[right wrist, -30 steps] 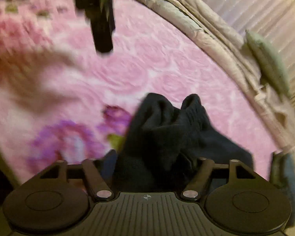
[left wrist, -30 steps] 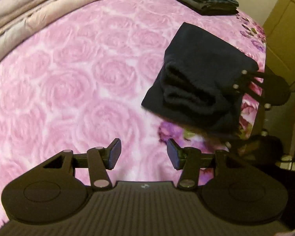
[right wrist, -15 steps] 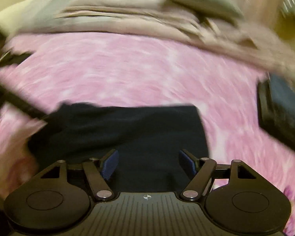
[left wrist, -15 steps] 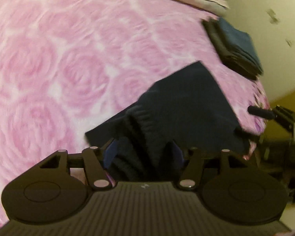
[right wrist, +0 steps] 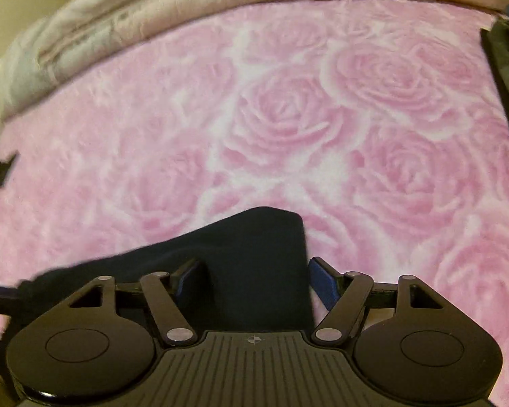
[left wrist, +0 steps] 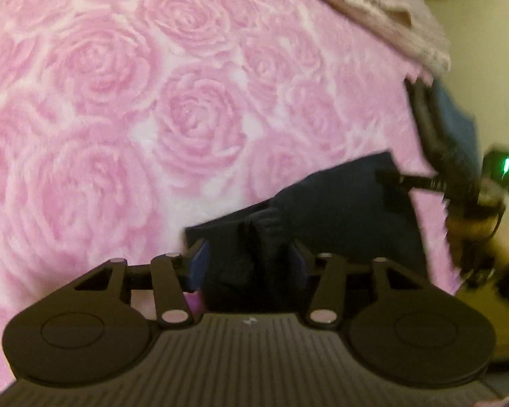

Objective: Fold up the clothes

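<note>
A: What lies around the work?

B: A pink rose-print blanket [left wrist: 173, 108] covers the bed. Beige bedding [right wrist: 125, 23] is bunched along its far edge, from ten to two o'clock in the right wrist view. A folded stack of dark and blue clothes [left wrist: 448, 125] sits at three o'clock in the left wrist view, well apart from the piece being worked.

A: And that piece?

B: The dark navy garment [left wrist: 339, 203] lies flat on the blanket at five o'clock in the left view. Its long axis runs from about eight toward two o'clock there, one corner pointing to two. A bunched fold rises at its near end.

A: Anything in the way?

B: The right gripper [left wrist: 390, 183] reaches in from three o'clock over the garment's far corner, blurred.

A: The left gripper [left wrist: 249, 266]?

B: Its jaws are closing with the bunched fold between them; the pads do not clearly press it.

A: The right one up close?

B: Released. Cloth lies between its blue pads [right wrist: 324, 281], with pink showing beside the right pad.
</note>
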Action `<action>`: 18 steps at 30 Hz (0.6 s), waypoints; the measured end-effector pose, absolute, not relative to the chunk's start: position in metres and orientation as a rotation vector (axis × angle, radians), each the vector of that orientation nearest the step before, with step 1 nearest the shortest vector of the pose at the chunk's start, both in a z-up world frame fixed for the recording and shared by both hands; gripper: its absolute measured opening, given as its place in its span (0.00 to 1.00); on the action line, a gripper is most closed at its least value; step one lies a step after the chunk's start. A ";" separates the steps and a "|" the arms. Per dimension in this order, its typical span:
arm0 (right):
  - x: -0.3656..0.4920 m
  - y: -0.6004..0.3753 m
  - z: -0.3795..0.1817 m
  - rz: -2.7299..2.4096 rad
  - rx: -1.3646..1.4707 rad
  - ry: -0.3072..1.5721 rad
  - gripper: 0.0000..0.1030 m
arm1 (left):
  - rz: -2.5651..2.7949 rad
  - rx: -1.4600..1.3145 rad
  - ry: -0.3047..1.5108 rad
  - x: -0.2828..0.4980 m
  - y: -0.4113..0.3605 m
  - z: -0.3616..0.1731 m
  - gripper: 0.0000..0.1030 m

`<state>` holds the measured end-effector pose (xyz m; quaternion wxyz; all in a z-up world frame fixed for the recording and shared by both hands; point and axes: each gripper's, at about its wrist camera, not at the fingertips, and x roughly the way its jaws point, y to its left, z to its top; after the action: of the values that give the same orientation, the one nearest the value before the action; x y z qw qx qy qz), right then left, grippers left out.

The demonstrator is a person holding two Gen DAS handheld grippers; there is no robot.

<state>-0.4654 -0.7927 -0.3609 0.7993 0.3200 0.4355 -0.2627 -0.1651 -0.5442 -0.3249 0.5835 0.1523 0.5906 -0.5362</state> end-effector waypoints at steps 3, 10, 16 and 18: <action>-0.466 -0.796 -0.362 -0.570 0.678 0.927 0.69 | -1.267 0.392 1.365 -0.166 -0.546 -0.324 0.48; -0.515 -0.759 -0.312 -0.622 0.726 0.831 0.69 | -1.400 0.616 1.150 -0.190 -0.546 -0.285 0.40; -0.572 -0.706 -0.298 -0.725 0.849 0.841 0.69 | -1.682 0.893 0.896 -0.248 -0.524 -0.265 0.41; -0.587 -0.690 -0.307 -0.761 0.923 0.855 0.70 | -1.707 0.992 0.855 -0.260 -0.516 -0.277 0.41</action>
<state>-0.5869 -0.6901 -0.3066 0.7416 0.4212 0.3902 -0.3470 -0.2601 -0.5158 -0.2769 0.4751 0.4058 0.3499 -0.6980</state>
